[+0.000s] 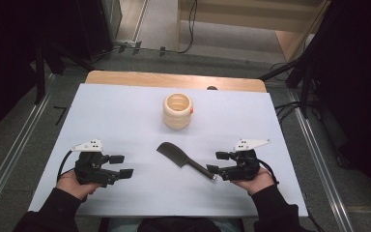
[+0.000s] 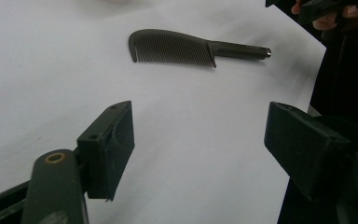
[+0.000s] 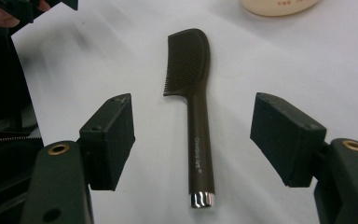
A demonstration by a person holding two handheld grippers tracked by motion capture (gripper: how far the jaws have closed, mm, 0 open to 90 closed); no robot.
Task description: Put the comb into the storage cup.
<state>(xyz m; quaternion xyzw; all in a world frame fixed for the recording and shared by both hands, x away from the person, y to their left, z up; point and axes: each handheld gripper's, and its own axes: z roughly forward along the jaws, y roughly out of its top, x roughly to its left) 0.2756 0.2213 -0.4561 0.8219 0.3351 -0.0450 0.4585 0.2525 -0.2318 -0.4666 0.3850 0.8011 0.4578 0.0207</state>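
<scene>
A dark brown comb [image 1: 183, 160] lies flat on the white table [image 1: 125, 116], teeth end pointing far-left, metal-tipped handle toward my right gripper. My right gripper [image 1: 216, 162] is open just right of the handle end; in its own view the comb [image 3: 192, 98] lies ahead between the spread jaws, handle tip nearest. My left gripper [image 1: 121, 165] rests open at the front left, empty, well apart from the comb [image 2: 182, 46]. A cream ribbed cup [image 1: 178, 110] stands upright behind the comb; its base [image 3: 279, 5] shows in the right gripper view.
The wooden table edge [image 1: 174, 79] runs along the back. Cables and dark stands sit on the floor beyond and to the right. In the left gripper view the other hand and gripper [image 2: 326, 11] show at top right.
</scene>
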